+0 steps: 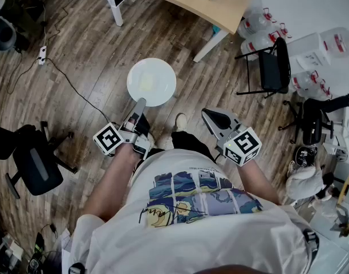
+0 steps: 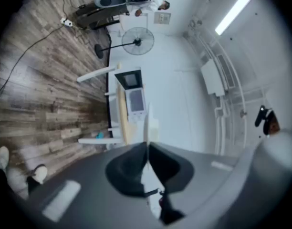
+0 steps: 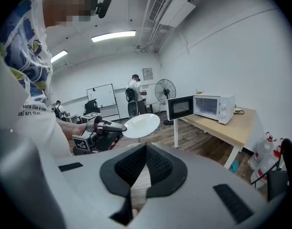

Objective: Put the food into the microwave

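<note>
My left gripper (image 1: 141, 103) is shut on the near rim of a round white plate (image 1: 151, 81), held out level over the wooden floor. A faint yellowish patch shows on the plate; I cannot make out what it is. In the left gripper view the plate (image 2: 147, 123) is edge-on between the closed jaws of the left gripper (image 2: 147, 148). The white microwave (image 3: 213, 107) stands on a wooden table (image 3: 232, 128) with its door (image 3: 179, 107) swung open. My right gripper (image 1: 209, 115) hangs beside the plate, shut and empty; its own view shows the right gripper (image 3: 146, 147).
A black folding chair (image 1: 274, 67) and several water bottles (image 1: 260, 24) stand right of the table (image 1: 220, 7). An office chair (image 1: 35, 164) sits at the left, and a power strip with its cable (image 1: 42, 53) lies on the floor. A fan (image 3: 165, 90) and a person (image 3: 135, 92) are at the back.
</note>
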The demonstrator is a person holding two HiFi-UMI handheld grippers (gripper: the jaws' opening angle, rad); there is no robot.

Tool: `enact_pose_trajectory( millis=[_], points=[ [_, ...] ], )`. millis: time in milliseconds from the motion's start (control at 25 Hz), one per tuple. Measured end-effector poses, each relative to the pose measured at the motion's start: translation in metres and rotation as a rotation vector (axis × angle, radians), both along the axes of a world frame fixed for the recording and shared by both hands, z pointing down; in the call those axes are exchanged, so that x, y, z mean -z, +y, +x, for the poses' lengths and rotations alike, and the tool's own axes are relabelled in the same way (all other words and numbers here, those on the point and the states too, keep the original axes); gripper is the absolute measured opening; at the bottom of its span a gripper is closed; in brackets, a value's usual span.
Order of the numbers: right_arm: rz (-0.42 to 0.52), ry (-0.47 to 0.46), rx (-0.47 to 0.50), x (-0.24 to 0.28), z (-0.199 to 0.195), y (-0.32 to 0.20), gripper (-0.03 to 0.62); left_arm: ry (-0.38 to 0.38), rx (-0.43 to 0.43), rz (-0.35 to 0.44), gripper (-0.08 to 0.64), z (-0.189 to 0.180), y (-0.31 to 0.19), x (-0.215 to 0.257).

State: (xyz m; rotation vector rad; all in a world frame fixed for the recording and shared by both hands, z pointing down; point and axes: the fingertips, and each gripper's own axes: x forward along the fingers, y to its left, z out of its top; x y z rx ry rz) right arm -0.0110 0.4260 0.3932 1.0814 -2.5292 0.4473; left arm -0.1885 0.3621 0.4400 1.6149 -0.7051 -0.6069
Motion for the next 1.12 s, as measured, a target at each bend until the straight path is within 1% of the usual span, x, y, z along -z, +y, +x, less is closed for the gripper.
enact_pose_trajectory(
  millis=[160, 240, 320, 480, 560, 760, 800, 840, 920, 1040, 1120],
  points=[
    [0.057, -0.013, 0.019, 0.006, -0.001, -0.01, 0.006, 0.009, 0.017, 0.012, 0.017, 0.007, -0.004, 0.001],
    [0.082, -0.014, 0.028, 0.011, 0.003, -0.014, 0.006, 0.019, 0.021, 0.008, 0.017, 0.015, -0.003, 0.002],
    [0.107, -0.022, 0.031, 0.016, 0.012, -0.023, 0.006, 0.011, 0.016, 0.014, 0.017, 0.026, -0.007, 0.003],
    [0.111, -0.049, 0.039, 0.026, 0.073, -0.053, 0.006, -0.005, 0.03, 0.013, 0.017, 0.084, -0.036, 0.018],
    [0.116, -0.05, 0.057, 0.025, 0.096, -0.066, 0.006, -0.011, 0.045, 0.015, 0.017, 0.104, -0.049, 0.02],
    [0.154, -0.044, 0.075, 0.023, 0.14, -0.096, 0.008, -0.014, 0.078, 0.015, 0.017, 0.137, -0.079, 0.018],
    [0.156, -0.045, 0.077, 0.023, 0.149, -0.103, 0.03, -0.013, 0.084, 0.014, 0.017, 0.144, -0.086, 0.018],
    [0.156, -0.046, 0.079, 0.021, 0.157, -0.108, 0.071, -0.013, 0.09, 0.016, 0.017, 0.151, -0.092, 0.017],
    [0.155, -0.044, 0.079, 0.015, 0.172, -0.119, 0.077, -0.011, 0.101, 0.019, 0.017, 0.162, -0.103, 0.016],
    [0.15, -0.035, 0.072, 0.007, 0.184, -0.135, 0.077, 0.002, 0.119, 0.004, 0.017, 0.171, -0.121, 0.014],
    [0.147, -0.037, 0.063, 0.005, 0.185, -0.148, 0.077, 0.002, 0.127, -0.005, 0.017, 0.17, -0.136, 0.012]
  ],
)
